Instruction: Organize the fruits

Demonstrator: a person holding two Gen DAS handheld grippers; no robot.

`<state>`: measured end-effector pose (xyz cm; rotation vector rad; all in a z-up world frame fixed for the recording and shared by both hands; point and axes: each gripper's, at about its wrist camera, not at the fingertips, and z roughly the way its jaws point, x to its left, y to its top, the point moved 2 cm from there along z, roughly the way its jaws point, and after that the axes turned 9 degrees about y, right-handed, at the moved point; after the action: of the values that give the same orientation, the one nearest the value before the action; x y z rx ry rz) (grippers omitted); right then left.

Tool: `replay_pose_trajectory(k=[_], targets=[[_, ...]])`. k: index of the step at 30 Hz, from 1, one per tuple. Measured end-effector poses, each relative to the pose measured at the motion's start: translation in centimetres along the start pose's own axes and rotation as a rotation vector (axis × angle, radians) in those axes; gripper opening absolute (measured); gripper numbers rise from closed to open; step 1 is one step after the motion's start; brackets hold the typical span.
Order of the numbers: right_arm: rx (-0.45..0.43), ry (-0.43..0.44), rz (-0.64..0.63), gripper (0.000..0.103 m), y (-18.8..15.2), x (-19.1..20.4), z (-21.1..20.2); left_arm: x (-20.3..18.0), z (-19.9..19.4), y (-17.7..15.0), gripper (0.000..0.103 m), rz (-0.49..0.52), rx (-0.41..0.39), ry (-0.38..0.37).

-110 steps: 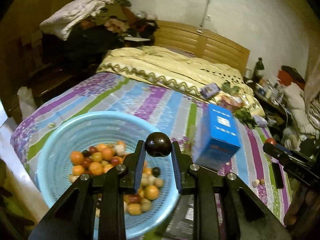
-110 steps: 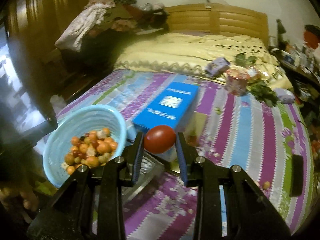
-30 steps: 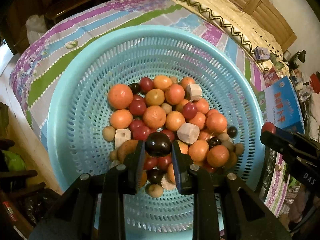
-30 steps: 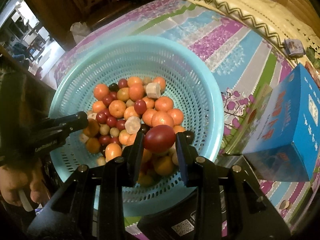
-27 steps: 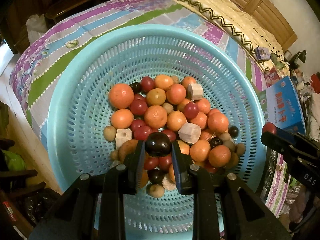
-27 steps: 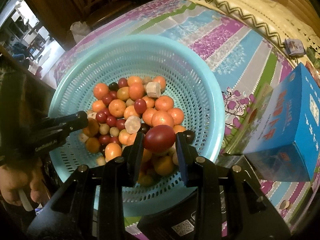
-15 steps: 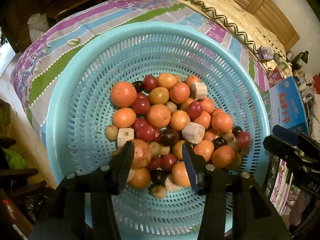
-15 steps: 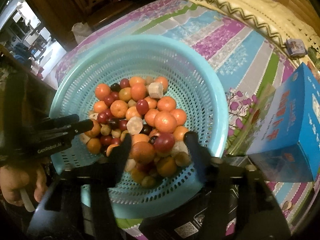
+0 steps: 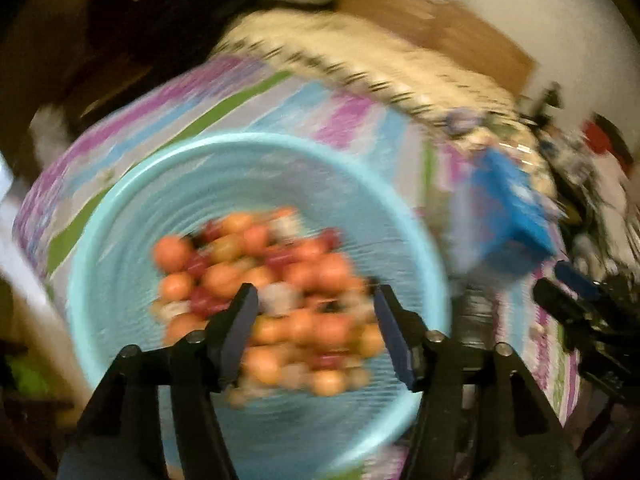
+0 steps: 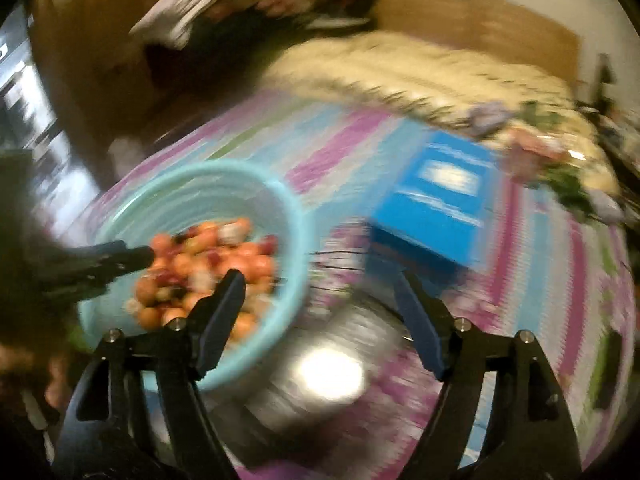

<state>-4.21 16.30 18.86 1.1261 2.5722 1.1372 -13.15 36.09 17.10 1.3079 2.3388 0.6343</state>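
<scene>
A light blue perforated basket sits on the striped bedspread with a heap of orange, red and dark fruits in it. Both views are motion-blurred. My left gripper hangs above the near side of the heap, its jaws opening and nothing between them. My right gripper is off the basket's right rim, over the bedspread; its jaws are opening too and hold nothing. The left gripper's arm shows at the left of the right wrist view.
A blue carton lies on the striped bedspread right of the basket. A shiny metal object lies below my right gripper. A cream quilt and wooden headboard are beyond, with clutter at the far right.
Both grippers let go of their fruit, a dark one from the left and a red one from the right, into the basket. Both then opened wider and pulled up and back from the heap.
</scene>
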Motion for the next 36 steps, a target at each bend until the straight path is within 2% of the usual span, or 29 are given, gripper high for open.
replay_pose_trajectory(k=[4, 8, 10, 13, 16, 18, 19, 21, 23, 24, 25, 26, 29, 36], targets=[[-0.067, -0.125, 0.072, 0.082, -3.3, -5.1, -4.4, -8.2, -2.7, -1.5, 0.078, 0.125, -0.106, -0.104], [-0.111, -0.262, 0.137, 0.092, -7.1, -10.4, -7.9, -15.8, -2.8, -4.1, 0.08, 0.23, -0.129, -0.183], [-0.106, -0.324, 0.179, 0.095, -9.4, -13.0, -8.7, -19.3, -1.9, -6.0, 0.08, 0.277, -0.112, -0.211], [-0.042, -0.388, 0.247, 0.095, -13.3, -17.2, -8.1, -23.5, 0.8, -9.1, 0.08, 0.311, -0.063, -0.239], [0.047, -0.433, 0.314, 0.095, -18.0, -20.9, -6.5, -26.3, 5.1, -12.8, 0.08, 0.352, 0.027, -0.211], [0.094, -0.435, 0.362, 0.095, -20.6, -22.8, -5.9, -27.4, 8.1, -14.7, 0.08, 0.377, 0.083, -0.168], [0.114, -0.445, 0.386, 0.095, -21.7, -23.5, -5.6, -27.9, 9.7, -15.5, 0.08, 0.399, 0.096, -0.118], [0.137, -0.468, 0.409, 0.095, -23.2, -24.7, -4.9, -28.1, 11.9, -16.3, 0.08, 0.416, 0.111, -0.042], [0.141, -0.488, 0.419, 0.095, -23.9, -25.4, -4.5, -27.9, 13.6, -16.9, 0.083, 0.409, 0.129, -0.003], [0.123, -0.48, 0.424, 0.097, -23.9, -25.6, -4.4, -27.9, 13.8, -17.0, 0.088, 0.394, 0.096, -0.006], [0.111, -0.481, 0.429, 0.099, -23.8, -25.7, -4.2, -28.1, 13.9, -17.0, 0.101, 0.378, 0.078, -0.011], [0.099, -0.488, 0.433, 0.103, -23.7, -25.8, -4.0, -28.4, 14.3, -17.1, 0.103, 0.367, 0.084, -0.015], [0.053, -0.505, 0.418, 0.103, -23.8, -26.4, -3.5, -28.9, 14.4, -17.6, 0.103, 0.39, 0.042, 0.028], [0.041, -0.512, 0.408, 0.103, -24.6, -25.8, -3.6, -28.5, 14.4, -17.6, 0.103, 0.366, 0.035, 0.014]])
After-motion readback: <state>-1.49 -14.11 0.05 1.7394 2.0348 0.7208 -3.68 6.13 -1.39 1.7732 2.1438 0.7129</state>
